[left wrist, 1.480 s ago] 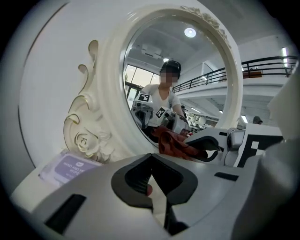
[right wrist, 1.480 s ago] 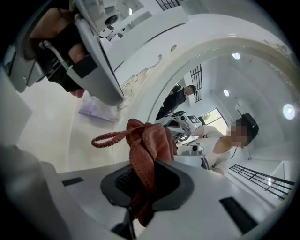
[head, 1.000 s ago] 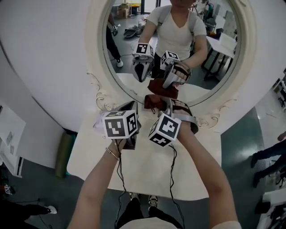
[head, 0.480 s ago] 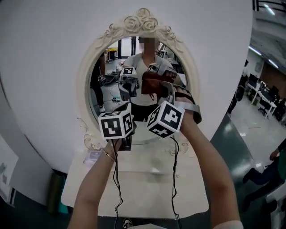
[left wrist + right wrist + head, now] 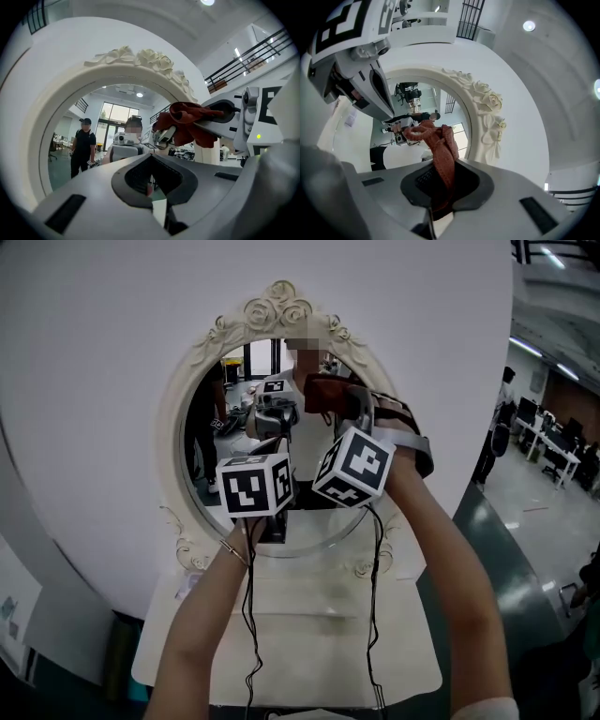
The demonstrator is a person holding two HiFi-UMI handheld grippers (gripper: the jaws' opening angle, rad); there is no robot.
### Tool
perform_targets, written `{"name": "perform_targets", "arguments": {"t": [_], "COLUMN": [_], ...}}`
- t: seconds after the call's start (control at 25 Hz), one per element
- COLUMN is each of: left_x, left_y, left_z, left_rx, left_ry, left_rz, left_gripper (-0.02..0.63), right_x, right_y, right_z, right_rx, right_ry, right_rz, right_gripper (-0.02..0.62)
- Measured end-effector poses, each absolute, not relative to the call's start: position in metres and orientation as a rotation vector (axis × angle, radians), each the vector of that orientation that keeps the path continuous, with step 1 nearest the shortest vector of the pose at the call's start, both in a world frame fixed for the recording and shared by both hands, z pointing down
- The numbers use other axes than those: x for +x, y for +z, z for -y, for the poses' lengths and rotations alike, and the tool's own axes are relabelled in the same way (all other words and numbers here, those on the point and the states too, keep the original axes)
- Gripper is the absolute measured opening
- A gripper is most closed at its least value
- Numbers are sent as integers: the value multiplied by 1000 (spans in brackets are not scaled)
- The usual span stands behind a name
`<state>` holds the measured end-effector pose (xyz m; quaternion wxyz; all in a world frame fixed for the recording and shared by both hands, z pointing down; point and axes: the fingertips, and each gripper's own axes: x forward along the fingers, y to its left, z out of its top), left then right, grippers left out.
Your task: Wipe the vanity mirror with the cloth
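An oval vanity mirror with an ornate cream frame (image 5: 281, 306) hangs on a white wall. My right gripper (image 5: 342, 401) is shut on a dark red cloth (image 5: 323, 395) and holds it at the upper right of the glass (image 5: 211, 456); I cannot tell whether the cloth touches it. In the right gripper view the cloth (image 5: 440, 150) sticks up from the jaws beside the frame's carved roses (image 5: 487, 112). My left gripper (image 5: 278, 444) is beside it on the left, jaws shut on nothing, pointing at the glass. From the left gripper view the cloth (image 5: 187, 124) hangs at the right.
A white vanity table (image 5: 309, 634) stands under the mirror. Cables (image 5: 251, 615) hang from both grippers. The glass reflects a person in black (image 5: 84, 145) and the person who holds the grippers. An open office floor with people (image 5: 553, 437) lies to the right.
Both grippers have risen from near the tabletop to the mirror's upper half, and the head view has tilted up. The cloth has stayed in the right gripper.
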<state>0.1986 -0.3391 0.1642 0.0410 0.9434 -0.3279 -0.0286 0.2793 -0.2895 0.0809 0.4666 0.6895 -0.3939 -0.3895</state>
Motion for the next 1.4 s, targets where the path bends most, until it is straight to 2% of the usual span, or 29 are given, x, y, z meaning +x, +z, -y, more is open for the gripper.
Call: {"name": "perform_targets", "arguments": {"t": [0.4,0.76,1.2,1.4], "left_x": [208,209,199,166], "left_y": [224,304,444,523], "left_z": [342,333,321,328], "left_rx": [2834,2746,2595,2492], "left_ry": [59,193,427,526], "left_rz": [987,956,910,918], "left_gripper": [5,5,5,5], "right_x": [294,306,303,263], "right_y": [128,209,360,457], "right_z": [294,286,292,316], "right_rx": [1654,1623,1567,1477], "right_ry": [-892,-772,-582,-459], "right_rz": [987,1037,1164,1272], "right_gripper": [60,60,60,60]}}
